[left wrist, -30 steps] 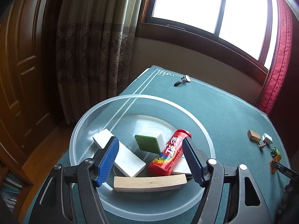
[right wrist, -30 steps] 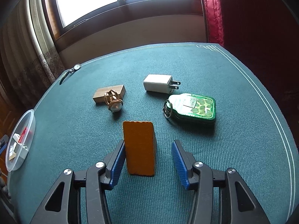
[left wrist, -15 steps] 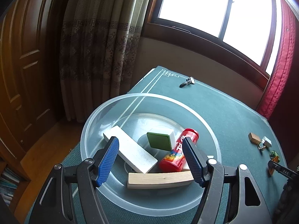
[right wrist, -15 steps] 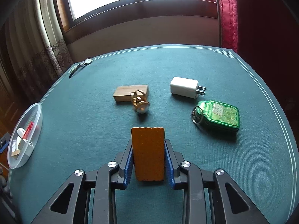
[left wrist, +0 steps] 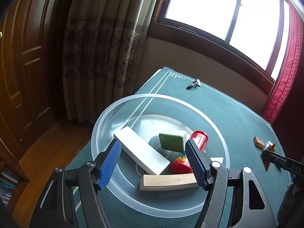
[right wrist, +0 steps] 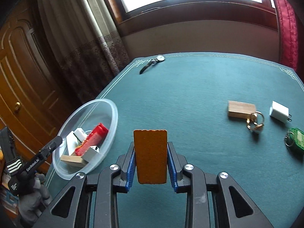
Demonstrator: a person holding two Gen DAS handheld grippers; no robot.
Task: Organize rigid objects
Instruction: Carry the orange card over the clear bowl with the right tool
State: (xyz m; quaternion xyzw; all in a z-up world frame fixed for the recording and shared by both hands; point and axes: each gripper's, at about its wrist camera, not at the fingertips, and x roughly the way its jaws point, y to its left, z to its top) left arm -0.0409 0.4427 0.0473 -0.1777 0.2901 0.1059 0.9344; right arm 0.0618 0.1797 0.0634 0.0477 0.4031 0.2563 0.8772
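Right gripper clamps the orange block upright; the clear bowl lies just left. Left gripper hangs agape over it.

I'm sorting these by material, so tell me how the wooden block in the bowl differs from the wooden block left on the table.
The bowl's wooden block is long, thin and pale; the table's wooden block is shorter and squarer. The first lies among other items in the clear bowl; the second sits on the green table. Only the second has a key ring at it. Both look like plain light wood, lying flat.
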